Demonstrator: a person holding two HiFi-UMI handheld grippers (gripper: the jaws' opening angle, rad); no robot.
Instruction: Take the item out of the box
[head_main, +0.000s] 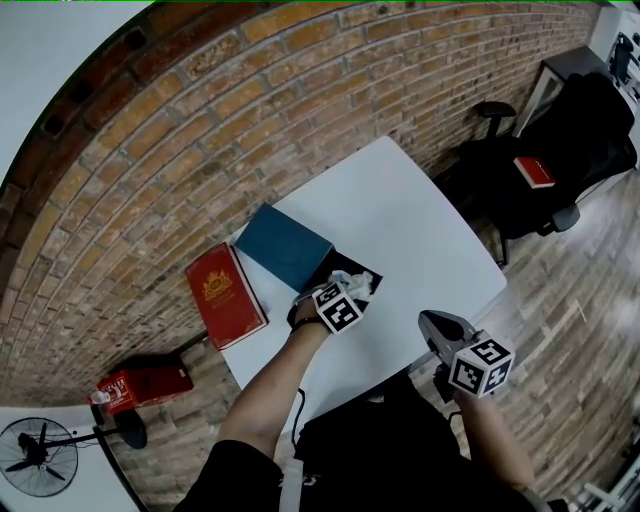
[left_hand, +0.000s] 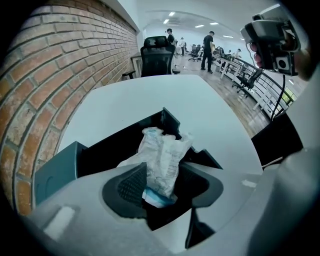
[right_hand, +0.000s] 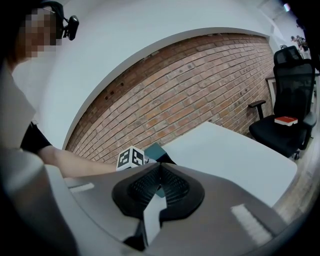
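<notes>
The crumpled white packet (left_hand: 162, 157), with something blue showing at its lower end, stands upright between the pads of the left tongs (left_hand: 165, 181), just above the open black box (left_hand: 120, 147) on the white worktop (head_main: 420, 230). These tongs are spread wide: the packet leans against the left pad (left_hand: 131, 184), while the right pad stands clear of it. A teal lid (head_main: 285, 245) lies just beside the box, and a red book (head_main: 225, 295) sits at the worktop's edge near the brick wall (head_main: 200, 120). The right tongs (right_hand: 160, 182) hang off the worktop's near edge, pads pressed together with nothing between them.
</notes>
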